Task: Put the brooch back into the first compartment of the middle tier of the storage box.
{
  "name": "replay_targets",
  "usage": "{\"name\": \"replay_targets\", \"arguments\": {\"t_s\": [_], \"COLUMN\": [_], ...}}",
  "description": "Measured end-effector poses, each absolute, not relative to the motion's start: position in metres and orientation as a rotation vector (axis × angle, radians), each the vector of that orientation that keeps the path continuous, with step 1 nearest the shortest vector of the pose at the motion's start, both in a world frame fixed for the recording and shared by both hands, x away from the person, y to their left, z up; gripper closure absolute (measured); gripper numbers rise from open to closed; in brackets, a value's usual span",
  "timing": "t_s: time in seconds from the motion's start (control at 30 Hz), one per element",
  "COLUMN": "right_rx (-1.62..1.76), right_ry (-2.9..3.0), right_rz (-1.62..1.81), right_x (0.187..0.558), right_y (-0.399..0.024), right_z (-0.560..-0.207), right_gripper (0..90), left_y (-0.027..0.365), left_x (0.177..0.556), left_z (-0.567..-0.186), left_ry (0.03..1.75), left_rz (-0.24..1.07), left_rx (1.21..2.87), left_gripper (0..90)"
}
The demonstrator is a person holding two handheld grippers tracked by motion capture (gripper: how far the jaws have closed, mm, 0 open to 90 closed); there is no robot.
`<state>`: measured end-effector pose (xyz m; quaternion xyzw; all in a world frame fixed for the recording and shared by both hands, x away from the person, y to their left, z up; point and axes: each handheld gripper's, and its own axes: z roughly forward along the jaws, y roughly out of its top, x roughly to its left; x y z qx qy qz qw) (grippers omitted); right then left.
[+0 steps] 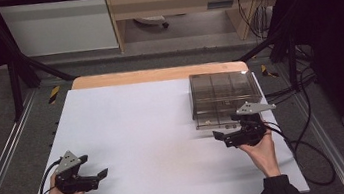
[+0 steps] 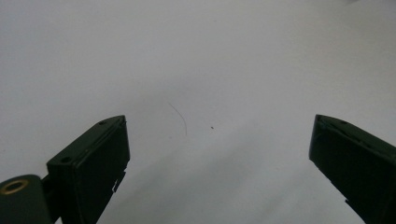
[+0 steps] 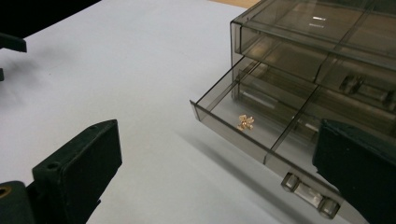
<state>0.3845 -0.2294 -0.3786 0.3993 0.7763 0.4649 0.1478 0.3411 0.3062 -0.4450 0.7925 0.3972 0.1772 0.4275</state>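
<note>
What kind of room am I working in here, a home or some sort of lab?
Most likely a lab or workshop recording bay, not a home: a black metal frame surrounds the white-topped table, loose cables trail over grey carpet, and a smoked plastic drawer organiser sits by the right gripper.

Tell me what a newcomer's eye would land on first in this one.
Most likely the smoky transparent drawer box at the far right of the white table, with its lower drawer pulled out. In that drawer's left compartment lies a tiny gold trinket, the one bright spot. The right gripper sits just in front of the box, open and empty, while the left gripper rests open at the near left.
</note>
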Motion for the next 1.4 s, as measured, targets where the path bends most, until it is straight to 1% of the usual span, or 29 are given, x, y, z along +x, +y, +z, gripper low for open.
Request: {"name": "replay_targets", "arguments": {"t_s": [0.3,0.73,1.03,1.4], "right_rx": [1.164,1.163,1.202,1.234], "right_ry": [2.256,2.306,2.312,2.309], "right_rz": [1.348,1.329,1.334,1.324], "right_x": [0.372,0.363,0.358,0.352], "right_y": [-0.238,-0.246,-0.262,-0.282], "right_z": [-0.398,-0.424,-0.441,-0.454], "right_gripper": [1.3,1.0,1.1,1.0], "left_y": [0.306,0.305,0.304,0.304], "left_x": [0.341,0.341,0.341,0.341], "left_z": [-0.445,-0.445,-0.445,-0.445], "left_ry": [0.991,0.989,0.989,0.979], "left_rz": [0.443,0.442,0.439,0.436], "left_rx": [1.982,1.982,1.984,1.991], "left_gripper": [4.9,4.9,5.0,4.9]}}
